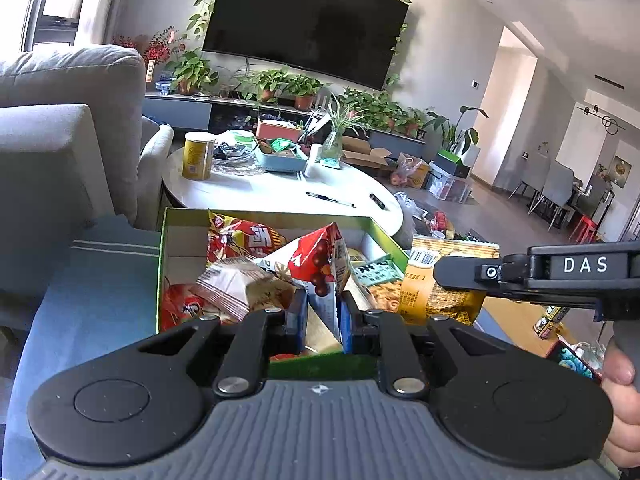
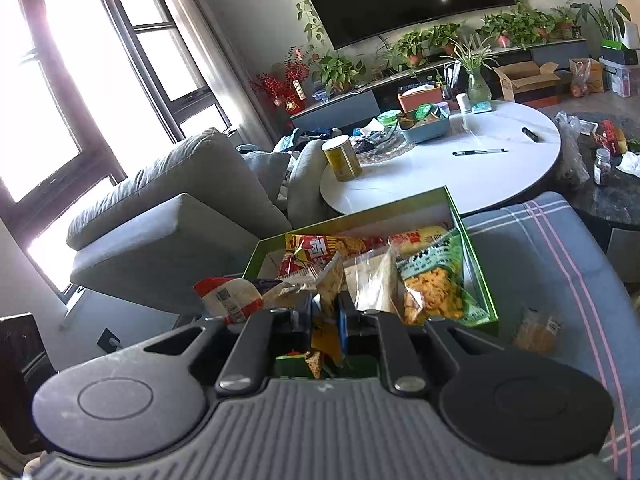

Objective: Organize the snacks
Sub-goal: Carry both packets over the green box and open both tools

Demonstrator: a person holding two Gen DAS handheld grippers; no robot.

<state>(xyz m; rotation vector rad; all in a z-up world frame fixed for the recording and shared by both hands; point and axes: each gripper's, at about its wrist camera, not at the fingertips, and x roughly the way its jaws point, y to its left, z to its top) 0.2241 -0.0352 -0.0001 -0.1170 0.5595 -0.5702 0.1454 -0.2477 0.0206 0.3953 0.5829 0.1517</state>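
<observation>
Left hand-held gripper (image 1: 323, 312) clamped on a red snack packet (image 1: 316, 264) over the green box (image 1: 264, 213); right hand-held gripper (image 2: 325, 312) clamped on a yellow packet (image 2: 326, 340) above it.

The green-rimmed open cardboard box (image 1: 165, 264) sits on the striped blue cushion (image 1: 100, 280), snack packets piled inside it. Behind it, farther off, stands the round white surface (image 1: 260, 192), carrying a yellow cylindrical can (image 1: 197, 156) at its left, a blue tray (image 1: 280, 160) behind that to the right, and a black pen (image 1: 330, 199) nearer the middle. The grey sofa (image 1: 68, 120) lies to the left (beside both box and surface). Far behind, a wall-mounted black television (image 1: 308, 24) hangs above potted plants.
</observation>
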